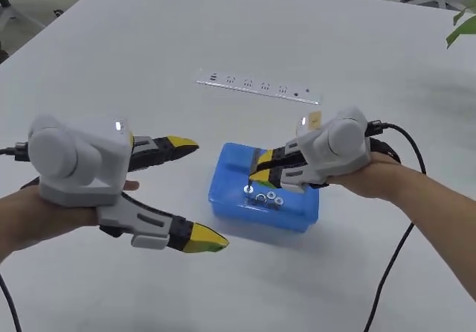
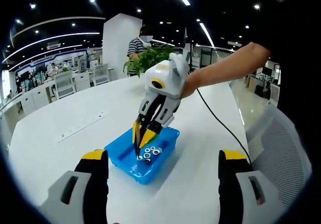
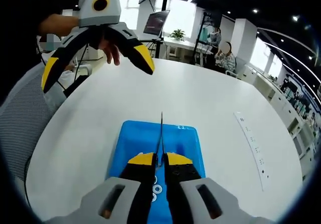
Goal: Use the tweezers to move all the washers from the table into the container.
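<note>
From where I sit the job looks close to finished, if not finished. A small cluster of washers lies on the floor of the blue container, and I can find no loose washer on the white worktop around it in any of my views. The part nearest the person is hidden by the hands, so I would sweep that before calling it done. The container sits in the middle of the worktop, with a white power strip lying well behind it. My right claw is pressed together on the handle end of the tweezers and hangs over the container. The tweezers' long axis carries straight on along the claw's own line. Their tips point away from the right hand and down into the container, steeply so in the left gripper view, ending just beside the washers. Whether the tips have a washer between them at this moment I cannot tell, as they are too fine to read. My left claw is spread wide with nothing in it, hovering to the left of the container and clear of it. It points across the worktop toward the box.
</note>
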### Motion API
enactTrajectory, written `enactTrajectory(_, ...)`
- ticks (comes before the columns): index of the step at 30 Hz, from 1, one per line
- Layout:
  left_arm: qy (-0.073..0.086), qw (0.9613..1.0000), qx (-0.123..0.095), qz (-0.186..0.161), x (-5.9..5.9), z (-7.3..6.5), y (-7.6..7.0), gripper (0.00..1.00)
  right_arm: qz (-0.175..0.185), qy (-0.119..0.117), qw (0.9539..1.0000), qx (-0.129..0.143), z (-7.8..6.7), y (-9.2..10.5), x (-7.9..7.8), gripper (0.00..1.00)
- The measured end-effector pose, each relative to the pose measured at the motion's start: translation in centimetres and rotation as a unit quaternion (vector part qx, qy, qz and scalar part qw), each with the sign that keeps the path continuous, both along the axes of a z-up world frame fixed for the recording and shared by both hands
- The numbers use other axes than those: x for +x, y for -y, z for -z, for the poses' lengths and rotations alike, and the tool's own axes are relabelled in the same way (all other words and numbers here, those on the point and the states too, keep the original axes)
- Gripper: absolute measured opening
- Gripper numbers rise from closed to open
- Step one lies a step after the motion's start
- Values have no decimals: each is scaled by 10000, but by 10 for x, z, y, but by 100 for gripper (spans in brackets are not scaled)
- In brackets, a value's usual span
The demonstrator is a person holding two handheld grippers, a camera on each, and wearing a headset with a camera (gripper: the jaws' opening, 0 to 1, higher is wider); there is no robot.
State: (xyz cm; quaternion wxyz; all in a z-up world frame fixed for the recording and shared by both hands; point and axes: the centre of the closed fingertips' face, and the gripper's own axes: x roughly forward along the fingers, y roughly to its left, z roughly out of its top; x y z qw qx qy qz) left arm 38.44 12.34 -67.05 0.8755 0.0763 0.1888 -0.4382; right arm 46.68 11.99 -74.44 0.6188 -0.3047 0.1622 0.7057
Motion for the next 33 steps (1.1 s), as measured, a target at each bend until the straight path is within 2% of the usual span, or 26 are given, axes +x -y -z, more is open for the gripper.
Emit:
enactTrajectory(6,54,10000,64,52,5,0,0,89,-24,-3,10000,-64,6,1,-1,8)
enactTrajectory(12,130,9996,178,200,17,0,4,80,-75,18,9999,-80,8,1,-1,8)
enactTrajectory(19,254,9982,393,381,33,4,9,60,-131,51,9998,-119,10,2,-2,8)
enactTrajectory(23,325,9973,448,473,42,5,15,51,-176,77,9997,-133,10,2,-3,8)
enactTrajectory(30,416,9943,784,594,57,14,19,28,-253,163,9994,-169,10,2,-4,8)
enactTrajectory(33,439,9920,1000,625,64,19,21,24,-284,188,9993,-182,10,3,-6,8)
